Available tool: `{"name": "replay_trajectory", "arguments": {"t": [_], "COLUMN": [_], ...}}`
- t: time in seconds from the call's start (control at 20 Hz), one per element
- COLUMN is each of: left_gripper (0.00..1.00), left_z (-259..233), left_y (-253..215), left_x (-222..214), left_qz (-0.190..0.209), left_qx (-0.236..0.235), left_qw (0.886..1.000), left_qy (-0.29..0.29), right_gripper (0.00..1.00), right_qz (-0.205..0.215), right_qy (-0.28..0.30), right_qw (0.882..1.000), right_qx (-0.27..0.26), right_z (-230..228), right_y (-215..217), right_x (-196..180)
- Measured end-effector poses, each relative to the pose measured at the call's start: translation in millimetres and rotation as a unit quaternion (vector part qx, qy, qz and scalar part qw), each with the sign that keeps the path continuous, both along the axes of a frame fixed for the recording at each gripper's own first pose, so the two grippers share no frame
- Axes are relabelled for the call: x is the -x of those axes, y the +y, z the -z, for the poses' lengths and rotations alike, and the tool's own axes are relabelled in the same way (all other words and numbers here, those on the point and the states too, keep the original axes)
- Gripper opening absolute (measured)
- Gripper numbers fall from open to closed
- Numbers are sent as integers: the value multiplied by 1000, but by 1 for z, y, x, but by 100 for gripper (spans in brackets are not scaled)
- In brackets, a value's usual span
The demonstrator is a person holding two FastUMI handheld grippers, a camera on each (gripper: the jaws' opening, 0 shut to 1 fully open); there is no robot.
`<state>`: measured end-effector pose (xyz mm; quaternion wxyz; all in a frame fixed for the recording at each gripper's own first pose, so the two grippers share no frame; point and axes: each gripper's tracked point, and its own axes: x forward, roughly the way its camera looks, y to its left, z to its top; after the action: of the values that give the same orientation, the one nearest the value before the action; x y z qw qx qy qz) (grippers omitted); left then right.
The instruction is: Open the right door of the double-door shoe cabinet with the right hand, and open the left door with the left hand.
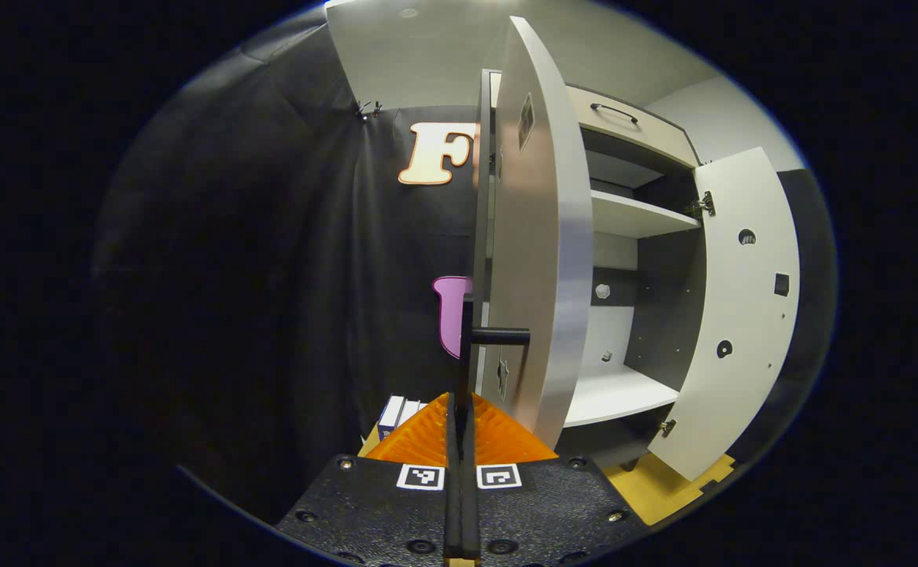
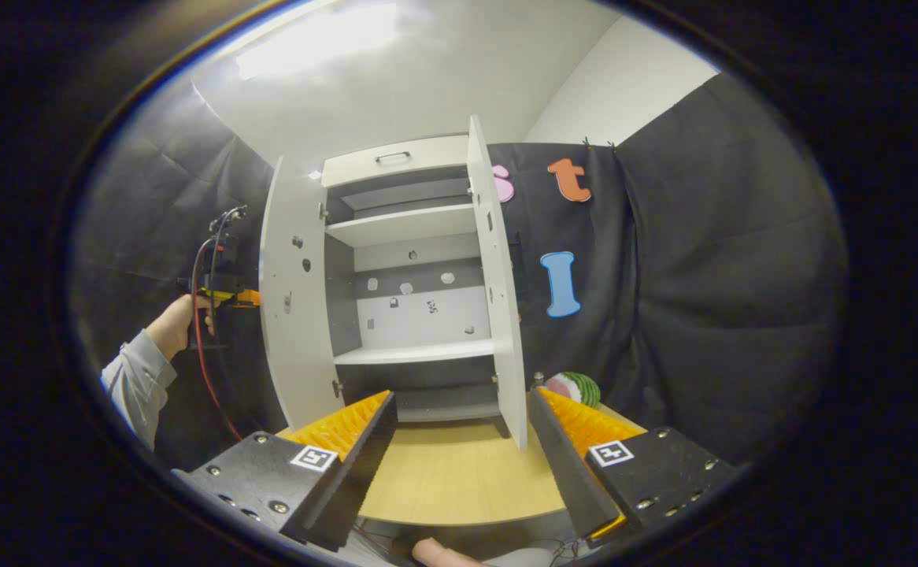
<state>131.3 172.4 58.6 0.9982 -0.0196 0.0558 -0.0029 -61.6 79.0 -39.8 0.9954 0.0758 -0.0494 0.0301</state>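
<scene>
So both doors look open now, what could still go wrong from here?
The left gripper is shut on the left door's handle; pulling farther might strain the hinges or tip the cabinet.

The right door hangs free ahead of the open right gripper, so a forward move could knock it.

The red cable under the person's hand could snag on the left door.

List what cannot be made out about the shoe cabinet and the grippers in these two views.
- Right gripper view: fingertips of the left gripper, hidden behind the left door.
- Left gripper view: outer face of the right door, turned away, so any handle there is hidden.
- Right gripper view: small marks on the back panel, too small to identify.
- Right gripper view: green round thing, partly covered by a finger of the right gripper.
</scene>
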Motion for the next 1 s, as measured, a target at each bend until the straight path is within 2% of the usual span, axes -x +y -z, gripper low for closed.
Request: {"name": "replay_trajectory", "arguments": {"t": [0.1, 0.3, 0.35, 0.45, 0.8, 0.9, 1.0], "left_gripper": [1, 1, 1, 1, 2, 2, 1], "left_z": [13, 12, 13, 11, 15, 10, 6], "left_y": [0, -3, -3, -4, -8, -10, -16], "left_x": [-1, 1, 2, 5, 22, 31, 49], "left_qz": [9, -5, -10, -13, -25, -30, -30], "left_qx": [-17, -29, -33, -24, -15, -25, -15], "left_qw": [1000, 1000, 999, 1000, 999, 999, 999], "left_qy": [16, 6, 9, 12, 18, 12, 10], "right_gripper": [100, 100, 97, 100, 100, 100, 100], "right_qz": [-1, 1, 3, 3, 0, -1, -2], "right_qy": [1, -3, -2, -1, 0, 1, 1], "right_qw": [1000, 1000, 1000, 1000, 1000, 1000, 1000], "right_qx": [4, 11, 8, 1, 7, 7, 7], "right_z": [-1, -1, -1, -1, 0, -1, -1], "right_y": [1, 6, 5, 4, 7, 8, 10], "right_x": [1, 6, 7, 6, 4, 3, 1]}}
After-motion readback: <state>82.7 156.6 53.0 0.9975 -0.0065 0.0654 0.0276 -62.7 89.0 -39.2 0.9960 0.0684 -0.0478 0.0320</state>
